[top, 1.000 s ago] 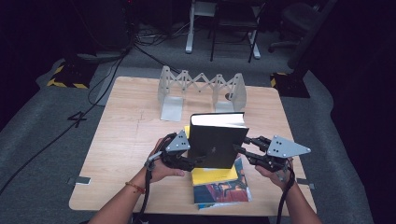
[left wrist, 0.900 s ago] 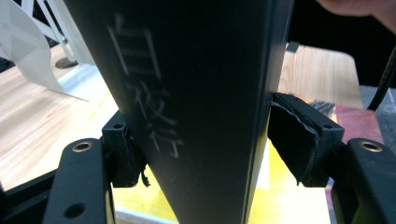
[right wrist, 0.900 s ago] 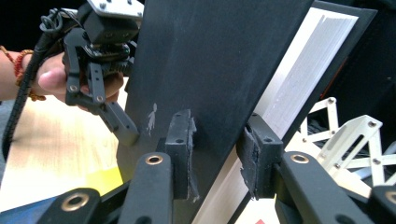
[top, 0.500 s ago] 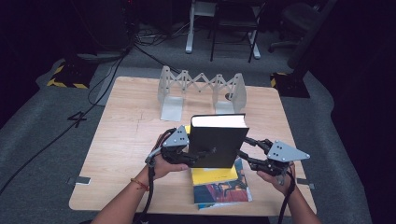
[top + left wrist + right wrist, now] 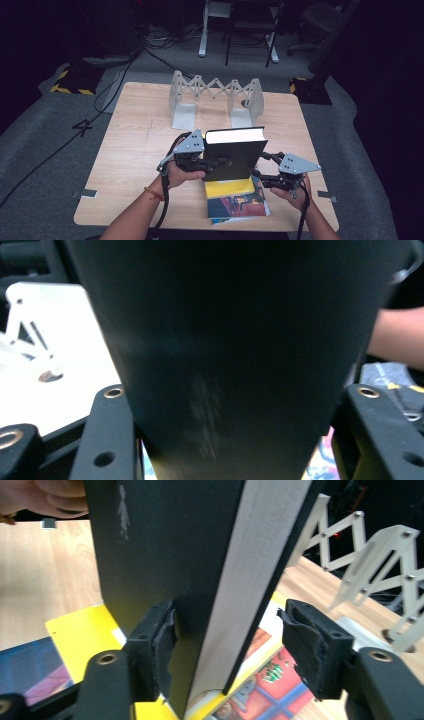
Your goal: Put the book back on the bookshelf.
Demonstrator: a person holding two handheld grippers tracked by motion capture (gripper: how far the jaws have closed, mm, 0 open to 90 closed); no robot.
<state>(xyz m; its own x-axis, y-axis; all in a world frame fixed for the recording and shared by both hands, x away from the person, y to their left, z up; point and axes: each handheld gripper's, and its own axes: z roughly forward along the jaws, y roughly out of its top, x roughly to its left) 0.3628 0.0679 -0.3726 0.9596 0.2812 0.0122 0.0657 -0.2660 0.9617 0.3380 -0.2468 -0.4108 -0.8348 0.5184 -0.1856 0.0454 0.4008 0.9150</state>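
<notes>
A black hardcover book [image 5: 235, 157] stands upright on its lower edge, pale page block facing up. My left gripper [image 5: 220, 162] is shut on its left side; in the left gripper view the dark cover [image 5: 240, 340] sits between both jaws of the left gripper [image 5: 240, 390]. My right gripper [image 5: 259, 165] is at the book's right edge, open. In the right gripper view the right gripper [image 5: 230, 645] straddles the book [image 5: 165, 545]: one pad touches the cover, the other stands off the page side.
A yellow and colourful book [image 5: 237, 200] lies flat on the wooden table [image 5: 135, 140] under the black one, near the front edge. A pale accordion book rack [image 5: 215, 92] stands at the back. Chairs and cables lie on the floor beyond.
The black book has shifted only slightly between the two hands. My right gripper has sunk a little toward the front of the table.
</notes>
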